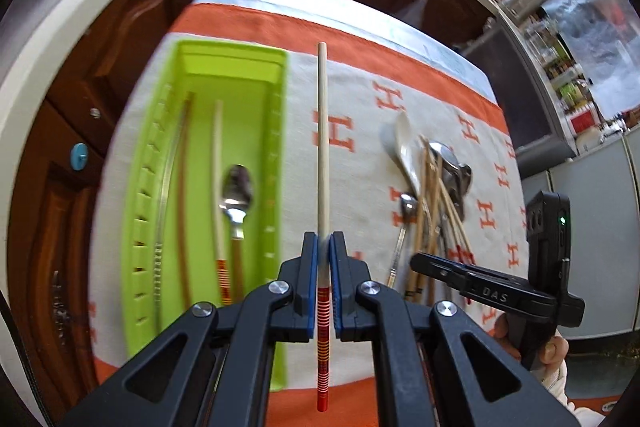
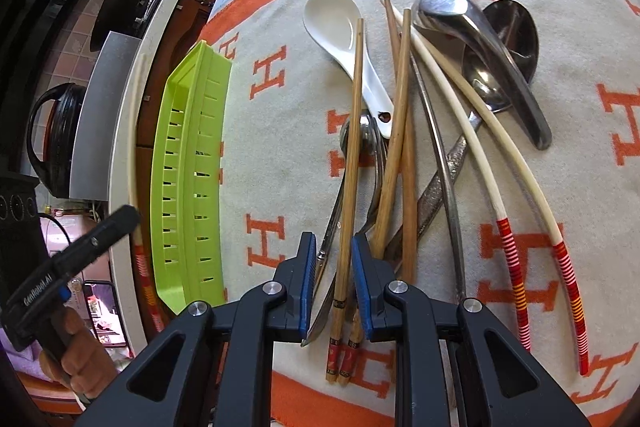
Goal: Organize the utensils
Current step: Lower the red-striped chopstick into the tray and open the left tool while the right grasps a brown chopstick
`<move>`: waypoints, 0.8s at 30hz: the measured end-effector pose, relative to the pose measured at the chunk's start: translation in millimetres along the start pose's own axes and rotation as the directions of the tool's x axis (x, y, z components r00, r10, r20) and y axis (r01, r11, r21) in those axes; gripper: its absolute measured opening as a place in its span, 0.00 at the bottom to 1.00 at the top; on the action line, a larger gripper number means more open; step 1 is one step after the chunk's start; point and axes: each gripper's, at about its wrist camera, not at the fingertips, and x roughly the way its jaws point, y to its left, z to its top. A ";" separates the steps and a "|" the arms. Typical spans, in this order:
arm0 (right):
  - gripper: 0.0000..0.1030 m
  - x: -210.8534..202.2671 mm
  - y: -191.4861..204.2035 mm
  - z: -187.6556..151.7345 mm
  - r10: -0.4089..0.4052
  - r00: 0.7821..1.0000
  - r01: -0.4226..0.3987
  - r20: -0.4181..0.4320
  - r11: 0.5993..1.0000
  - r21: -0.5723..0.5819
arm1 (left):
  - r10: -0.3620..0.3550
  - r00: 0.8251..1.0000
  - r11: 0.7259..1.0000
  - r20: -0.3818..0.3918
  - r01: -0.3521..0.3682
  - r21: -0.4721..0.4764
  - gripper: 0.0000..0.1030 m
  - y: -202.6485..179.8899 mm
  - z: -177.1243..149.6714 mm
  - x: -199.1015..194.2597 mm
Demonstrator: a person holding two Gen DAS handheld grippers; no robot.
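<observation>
A lime-green slotted tray (image 1: 224,67) holds a metal spoon (image 1: 238,193) and three chopsticks lying lengthwise. Right of the tray, a cream chopstick with a red-striped end (image 1: 323,147) hangs above the cloth; farther right lies a heap of spoons and chopsticks (image 2: 420,115)

Lime-green tray (image 1: 160,163); orange-lettered cream cloth (image 1: 360,99)

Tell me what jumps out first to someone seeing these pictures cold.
The cream chopstick with red-striped end, clamped upright in the left gripper, splits the left wrist view. Left of it, the lime-green tray glares against the orange-lettered cloth, already holding a spoon and chopsticks. In the right wrist view, a tangled pile of utensils spreads beyond the right gripper, which straddles a brown chopstick.
</observation>
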 end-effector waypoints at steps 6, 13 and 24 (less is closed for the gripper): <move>0.16 6.8 11.5 7.7 -0.045 0.999 0.045 0.013 0.999 -0.023 | 0.062 0.998 0.998 -0.008 -0.063 -0.032 0.04 32.3 2.4 3.7; 0.16 9.1 17.3 12.6 -0.069 0.998 0.070 0.007 0.997 -0.037 | 0.118 0.993 0.993 -0.013 -0.118 -0.025 0.04 48.9 7.6 6.4; 0.13 12.9 26.1 19.7 -0.121 0.993 0.121 0.015 0.991 -0.055 | 0.199 0.978 0.980 -0.066 -0.200 0.000 0.04 65.2 10.3 33.3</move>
